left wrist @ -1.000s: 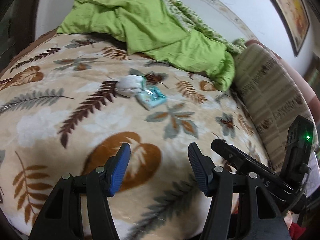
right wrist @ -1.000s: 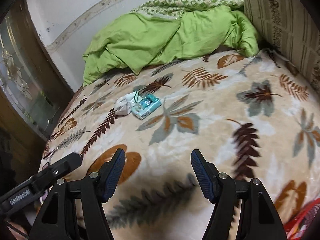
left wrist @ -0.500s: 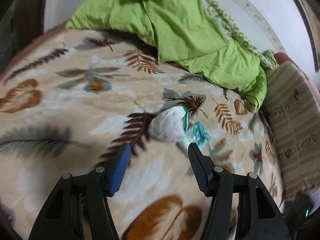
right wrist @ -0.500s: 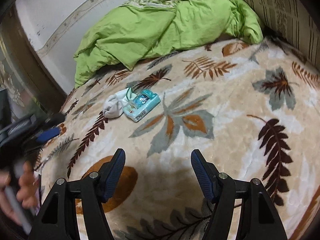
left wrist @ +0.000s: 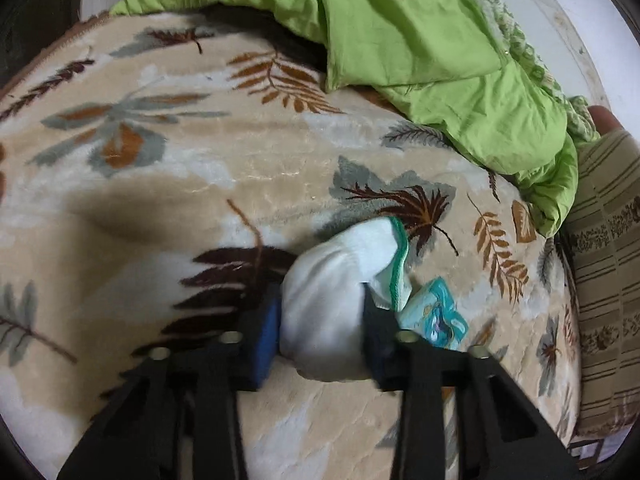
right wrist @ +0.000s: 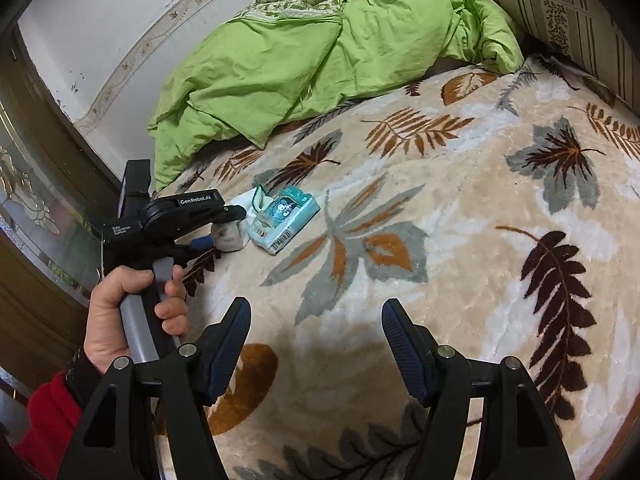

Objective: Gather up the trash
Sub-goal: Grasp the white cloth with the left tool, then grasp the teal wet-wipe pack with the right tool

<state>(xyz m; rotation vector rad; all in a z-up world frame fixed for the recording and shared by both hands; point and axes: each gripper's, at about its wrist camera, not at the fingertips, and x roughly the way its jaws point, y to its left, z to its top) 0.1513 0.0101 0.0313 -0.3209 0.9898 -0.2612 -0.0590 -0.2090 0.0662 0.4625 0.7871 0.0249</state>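
Observation:
A white crumpled wad (left wrist: 332, 304) with a green edge lies on the leaf-patterned blanket (left wrist: 160, 200). My left gripper (left wrist: 320, 312) is closing on it, and both pads press its sides. A teal tissue pack (left wrist: 436, 316) lies just right of the wad, touching it. In the right wrist view the same left gripper (right wrist: 222, 230) sits at the left, held by a hand (right wrist: 120, 308), with the wad (right wrist: 230, 238) in its jaws and the tissue pack (right wrist: 284, 216) beside it. My right gripper (right wrist: 316, 328) hovers open over the blanket, nothing between its fingers.
A rumpled green quilt (right wrist: 300, 60) is piled along the wall at the far side of the bed. A striped cushion (right wrist: 560, 8) stands at the right. A wooden and glass panel (right wrist: 36, 200) borders the bed's left edge.
My left gripper moved in over the blanket to the white wad and closed on it. The right gripper dipped slightly and stayed open.

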